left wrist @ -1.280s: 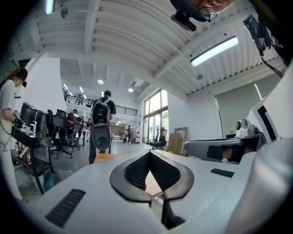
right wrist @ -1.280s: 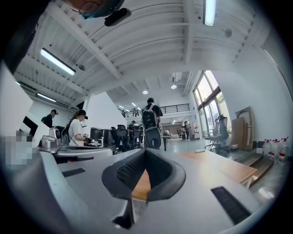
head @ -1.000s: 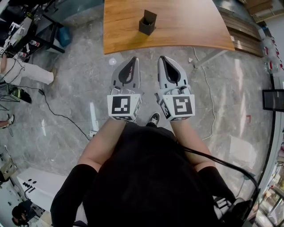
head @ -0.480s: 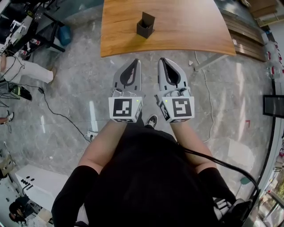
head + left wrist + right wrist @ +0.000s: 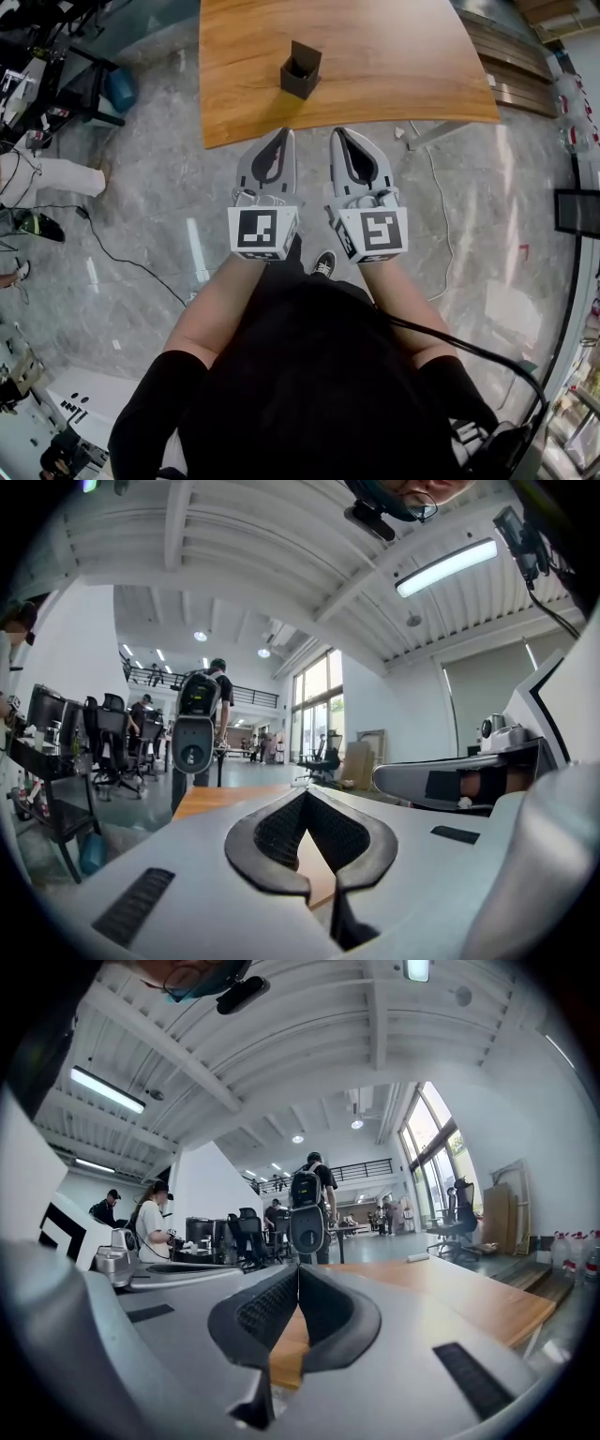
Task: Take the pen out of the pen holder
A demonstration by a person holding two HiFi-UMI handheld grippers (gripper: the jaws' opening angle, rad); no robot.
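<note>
— Where is the pen holder?

— The black pen holder [image 5: 300,70] stands on the wooden surface [image 5: 403,56], on its left part and a little back from the near edge. Nothing else sits on that surface.

— And the pen?

— The holder's inside is dark and small in the head view, so I cannot make out a pen in it.

— How do the grippers stand?

— Side by side in front of the person, over the grey marbled floor [image 5: 150,216]. Both point toward the surface, and their tips just reach its near edge. The left gripper [image 5: 285,132] is well apart from the holder, which lies ahead of it and slightly to its right. The right gripper [image 5: 337,132] is just beside the left one.

— The jaws?

— In the left gripper view the jaws meet at the tips, with nothing between them. The right gripper view shows the same: jaws together, holding nothing, with only the wooden surface showing through the gap behind the tips.
</note>
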